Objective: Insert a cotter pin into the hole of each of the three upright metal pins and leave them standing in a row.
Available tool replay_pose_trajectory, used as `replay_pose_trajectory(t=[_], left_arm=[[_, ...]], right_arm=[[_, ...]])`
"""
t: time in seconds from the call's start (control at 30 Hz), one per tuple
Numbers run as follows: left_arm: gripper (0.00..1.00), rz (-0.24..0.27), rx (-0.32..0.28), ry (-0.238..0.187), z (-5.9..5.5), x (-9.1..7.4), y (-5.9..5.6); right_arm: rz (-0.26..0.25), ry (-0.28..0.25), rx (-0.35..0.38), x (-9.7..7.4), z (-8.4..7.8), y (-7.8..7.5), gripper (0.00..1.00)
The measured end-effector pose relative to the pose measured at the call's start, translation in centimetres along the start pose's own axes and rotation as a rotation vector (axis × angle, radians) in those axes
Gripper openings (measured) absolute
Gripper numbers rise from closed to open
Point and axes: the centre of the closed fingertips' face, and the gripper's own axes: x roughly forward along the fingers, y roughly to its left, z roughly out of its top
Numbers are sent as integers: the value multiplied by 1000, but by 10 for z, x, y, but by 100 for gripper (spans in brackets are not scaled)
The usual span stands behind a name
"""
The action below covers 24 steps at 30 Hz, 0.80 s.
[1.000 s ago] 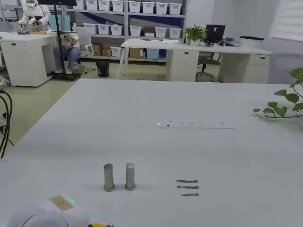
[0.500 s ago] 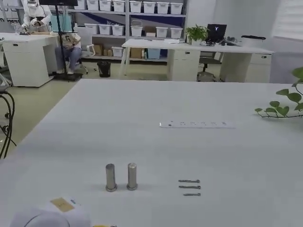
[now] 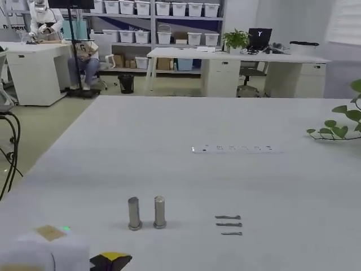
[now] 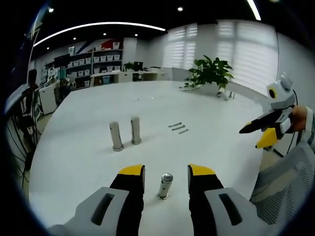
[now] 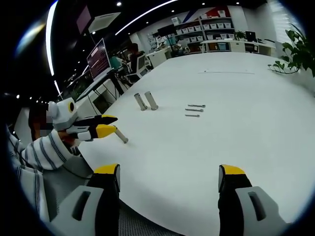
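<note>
Left claw [image 4: 166, 172] low over the white worktop [image 3: 186, 175], jaws parted, with one upright metal pin [image 4: 165, 187] standing in the gap between them and clear space on either side. Right claw [image 5: 170, 172] held out past the worktop's near edge, jaws spread wide on nothing. Farther in, two more metal pins [image 3: 159, 212] upright side by side, close but not touching. To their right, three cotter pins [image 3: 228, 224] lying flat in parallel lines, one behind another, apart from every pin and none inserted. Beyond them, a white power strip [image 3: 234, 149] flat on the worktop, and a trailing plant [image 3: 338, 130] at the right edge. In the head view, a yellow tip of the left claw near the bottom left corner.
</note>
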Motion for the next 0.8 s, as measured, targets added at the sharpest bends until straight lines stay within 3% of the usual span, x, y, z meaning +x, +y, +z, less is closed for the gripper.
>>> replay_pose_trajectory(t=[0.1,0.27,0.43,0.53,0.6,0.63,0.7,0.8], left_arm=[[43,-21,-12,2,1,-5,-1],[75,-71,-46,15,-6,-7,-3],[88,-95,9,38,-8,-16,-5],[99,-111,8,39,-6,-21,-5],[99,-108,-2,76,-10,-24,-2],[99,-103,45,117,-17,-27,1],[99,-91,115,128,-18,-31,5],[99,-94,115,142,-22,-36,5]], right_arm=[[0,4,-3,1,-1,0,80],[12,2,2,4,-1,3,80],[20,3,5,5,-3,4,80],[20,5,6,6,-4,3,80],[19,7,5,6,-4,3,80],[19,7,3,6,-4,2,80],[19,9,2,5,-3,1,80],[18,8,-6,5,0,0,80]])
